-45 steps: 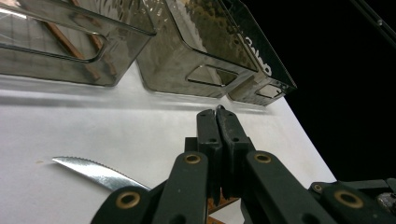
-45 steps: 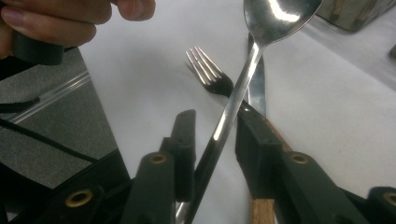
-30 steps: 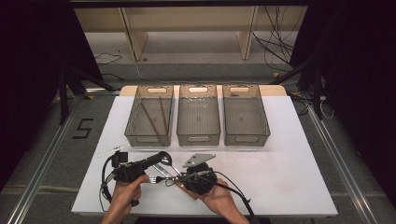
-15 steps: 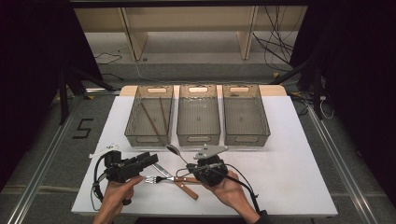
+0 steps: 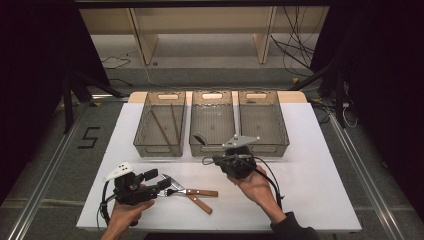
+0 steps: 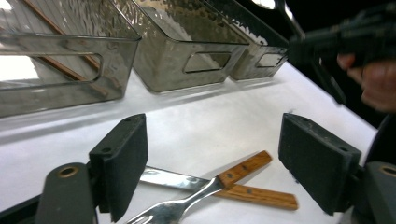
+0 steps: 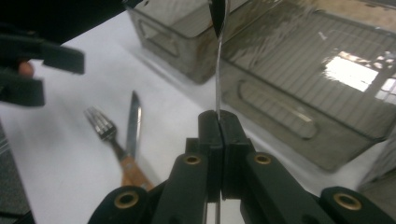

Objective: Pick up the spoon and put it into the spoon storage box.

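White worktop (image 5: 310,175), high view: right hand-held gripper (image 5: 207,160) carries thin metal spoon (image 5: 200,139) near middle clear plastic bin (image 5: 212,145); lift clear of rim. Left gripper view: left hand-held gripper (image 6: 212,161) jaws just opened, apart above wooden-handled fork (image 6: 205,189) and wooden-handled knife (image 6: 261,196), gripping neither. Right gripper view: jaws clamped together on spoon handle.

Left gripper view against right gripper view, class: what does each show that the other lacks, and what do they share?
Left gripper view: the left gripper, its jaws apart after just opening, gripping nothing, and chopsticks in one of the bins. Right gripper view: the right gripper shut on a spoon by its handle. Shared: the fork, the knife, the bins and the table.
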